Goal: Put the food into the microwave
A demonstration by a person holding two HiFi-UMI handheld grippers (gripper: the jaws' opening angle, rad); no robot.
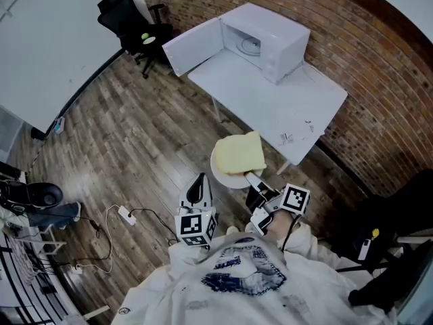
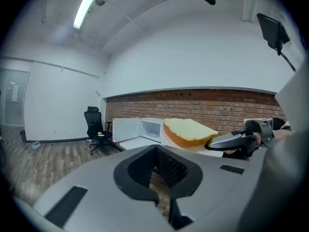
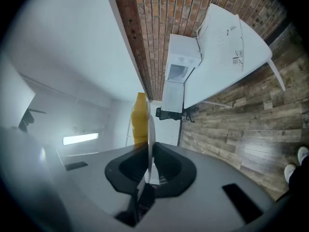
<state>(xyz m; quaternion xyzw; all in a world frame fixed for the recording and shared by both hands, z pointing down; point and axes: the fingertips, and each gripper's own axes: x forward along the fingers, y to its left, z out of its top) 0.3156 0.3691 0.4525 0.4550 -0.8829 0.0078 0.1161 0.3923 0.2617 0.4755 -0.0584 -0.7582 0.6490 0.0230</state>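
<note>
Right tongs clamp plate rim; bread on plate; microwave open.

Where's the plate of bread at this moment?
Head view, centre: the plate with the bread is clamped at its rim by the right gripper, over the floor, short of the table carrying the open microwave.

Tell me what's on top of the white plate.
A yellow bread slice lies on the plate, covering most of it; the surface beneath is hidden. The right tool grips its rim.
</note>
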